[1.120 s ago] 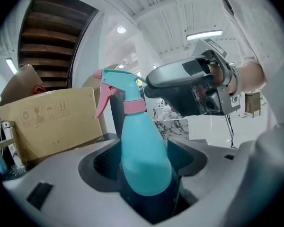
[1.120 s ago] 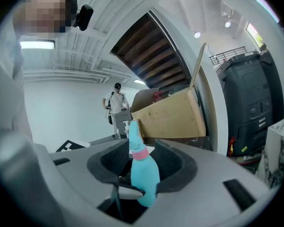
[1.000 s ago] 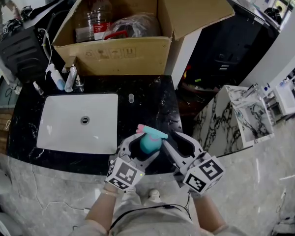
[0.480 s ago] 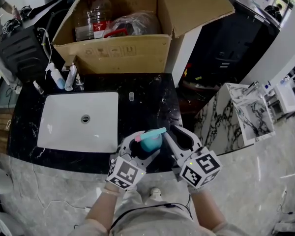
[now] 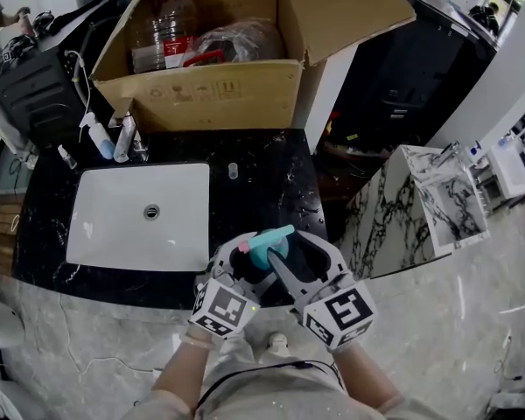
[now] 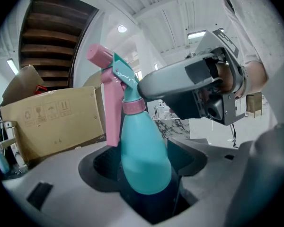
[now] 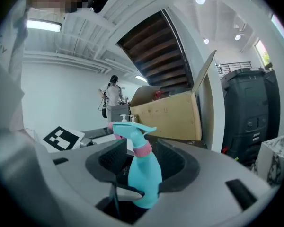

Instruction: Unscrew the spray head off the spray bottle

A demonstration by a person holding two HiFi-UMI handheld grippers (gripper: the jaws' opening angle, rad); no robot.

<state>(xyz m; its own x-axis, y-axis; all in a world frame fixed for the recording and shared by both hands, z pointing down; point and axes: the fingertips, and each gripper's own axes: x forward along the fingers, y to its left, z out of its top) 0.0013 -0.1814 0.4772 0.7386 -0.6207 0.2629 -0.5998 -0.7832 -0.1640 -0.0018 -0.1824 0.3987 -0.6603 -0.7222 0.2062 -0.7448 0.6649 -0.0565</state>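
Status: removal not complete. The teal spray bottle [image 6: 144, 160] is held over the near edge of the black countertop [image 5: 262, 178], in front of the person and just short of the white sink [image 5: 140, 213] (a cardboard box [image 5: 210, 94] behind the basin plays no part). The left gripper [image 5: 248, 268] is clamped on the bottle's lower body, its jaws set wide round that belly. The bottle stands nearly upright in it, leaning slightly. The spray head [image 6: 114, 72], teal with a pink nozzle and trigger, sits on the neck. The pink collar [image 7: 142, 150] is seated against the shoulder, with no gap or exposed thread visible in either gripper view. The right gripper [image 7: 141, 163] has just been opening its jaws. The neck and collar stand between them, but its own view shows clearance on both sides, so it grips nothing at present. Judgement: this reads as a release between twisting strokes, with the hand re-setting for another bite on the collar or head. How far the thread has been backed off cannot be determined from these views; the collar may be partly loosened, though nothing shows it. Outstanding: re-grip at the collar, make further turns against the left gripper's hold, then lift the head clear of the bottle.
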